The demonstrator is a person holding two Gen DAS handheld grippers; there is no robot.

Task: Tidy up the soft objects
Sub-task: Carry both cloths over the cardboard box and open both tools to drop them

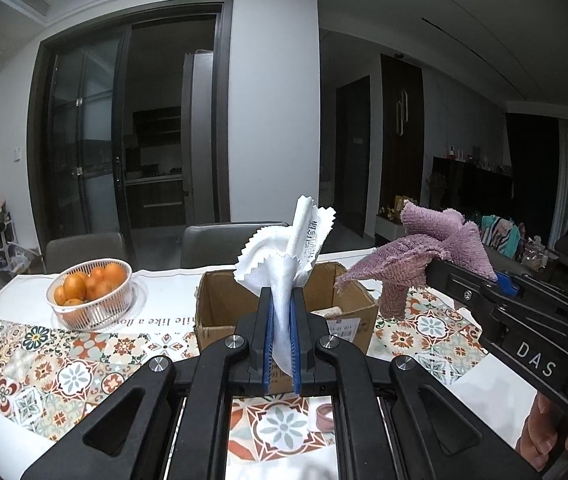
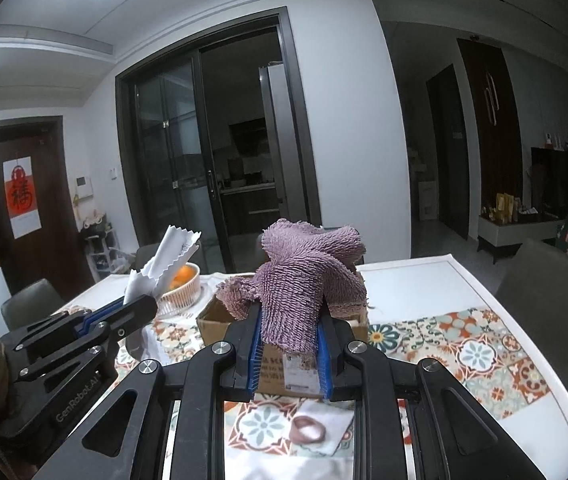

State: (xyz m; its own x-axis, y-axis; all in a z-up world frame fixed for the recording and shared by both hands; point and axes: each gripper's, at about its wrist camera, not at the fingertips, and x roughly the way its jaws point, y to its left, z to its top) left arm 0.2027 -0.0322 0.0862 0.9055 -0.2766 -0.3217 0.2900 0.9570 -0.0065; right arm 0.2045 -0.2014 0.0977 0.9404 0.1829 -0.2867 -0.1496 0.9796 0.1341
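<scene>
Dim room with white walls and a dark sliding glass door behind a white table [image 1: 495,392], which carries a runner with colourful tile pattern [image 1: 64,376]. At the middle of the table stands an open cardboard box [image 1: 220,304], its flaps up and its near wall facing both cameras. To the left of the box, a little apart from it, is a white basket of oranges [image 1: 92,296]. Two grey chairs [image 1: 84,252] stand at the far edge of the table, and in the right wrist view another grey chair [image 2: 543,280] stands at the right edge.

The left gripper [image 1: 282,340] has its fingers pressed together on a white cloth with zigzag edges [image 1: 284,264]; the cloth stands up from the blue pads, above the near wall of the box. The right gripper [image 2: 289,354] has its fingers clamped on a purple fluffy towel [image 2: 303,280], which bunches up between the pads and spreads over them, in front of the box opening. Both cloths are held in the air, not touching the table.

The two grippers are side by side and near each other, the left one a little to the left of the box, the right one in line with it. On the table just before the grippers lies a small pinkish ring [image 2: 308,431]. The right part of the table, beyond the runner, is bare white up to its edge.
</scene>
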